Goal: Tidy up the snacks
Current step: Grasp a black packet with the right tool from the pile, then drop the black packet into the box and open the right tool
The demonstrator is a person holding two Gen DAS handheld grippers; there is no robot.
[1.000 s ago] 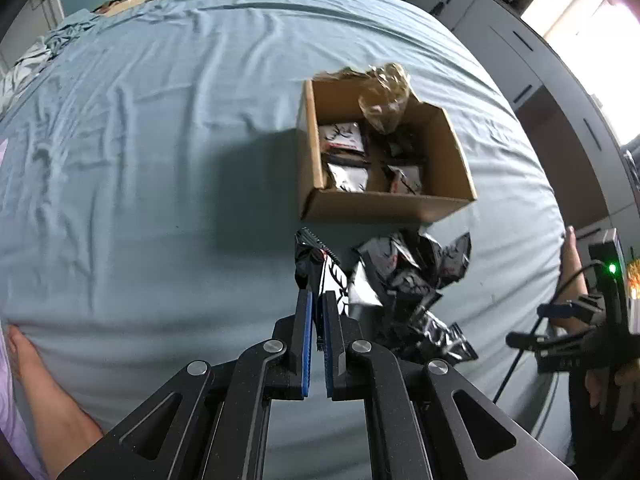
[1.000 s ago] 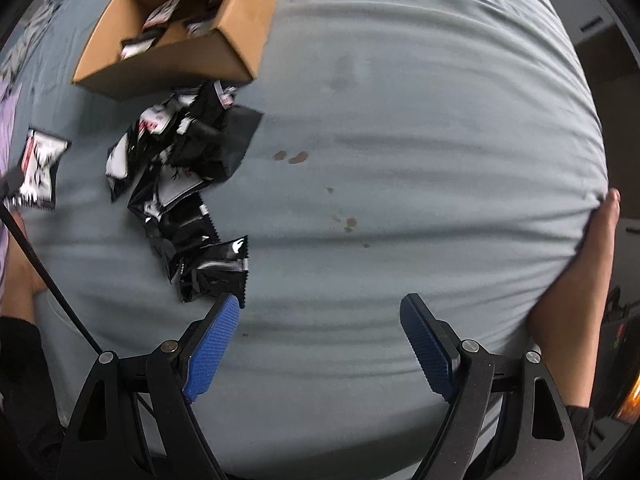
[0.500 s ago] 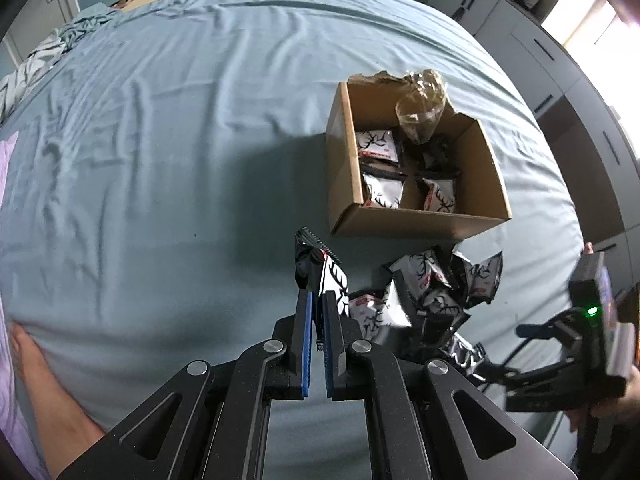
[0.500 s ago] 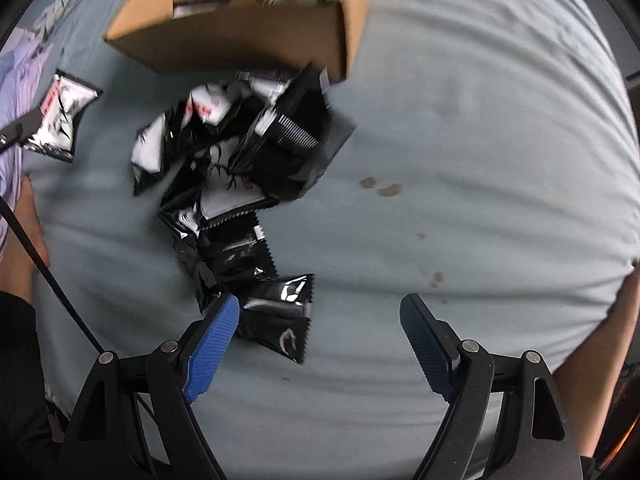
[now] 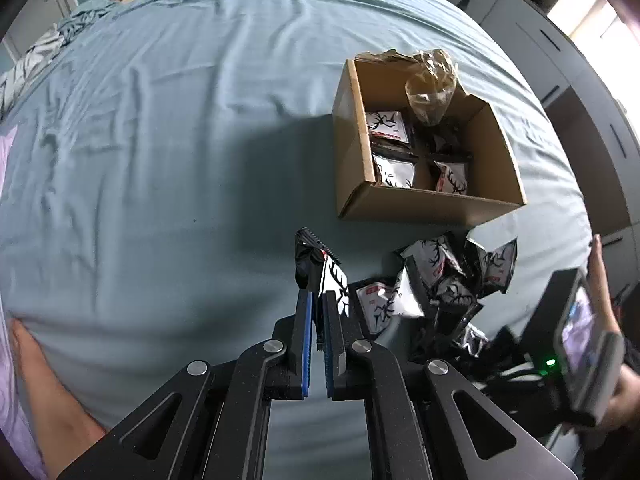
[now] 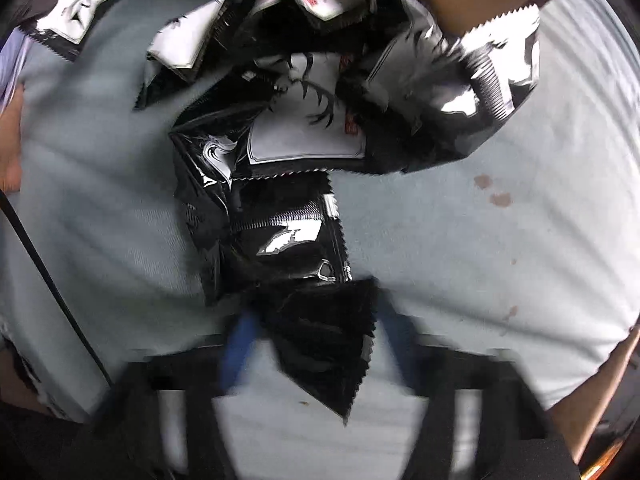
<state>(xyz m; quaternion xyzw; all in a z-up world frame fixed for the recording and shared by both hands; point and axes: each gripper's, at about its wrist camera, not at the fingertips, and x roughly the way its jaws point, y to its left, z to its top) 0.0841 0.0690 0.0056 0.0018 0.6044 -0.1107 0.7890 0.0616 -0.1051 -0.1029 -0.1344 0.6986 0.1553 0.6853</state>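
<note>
Blue bedsheet [image 5: 168, 168] is giving me soft, open room across the frame's left. I'm keeping the cardboard box [image 5: 436, 204], upper right, as the drop spot; its thin walls are the edges to clear. Below it, the pile of foil snack packets [image 6: 304, 132] is looking light, crinkly and slippery. I'm holding one packet [image 5: 320, 264] clamped in the left gripper [image 5: 317, 304]. My right gripper [image 6: 316, 328] has just been closing around a black packet [image 6: 328, 332] by its edge; blur is hiding contact.

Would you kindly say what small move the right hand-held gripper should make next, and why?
Probably lift straight up. The right hand-held gripper has just been closing around a black packet at the pile's near edge; blur hides whether the pads press yet. The box lies just beyond.
</note>
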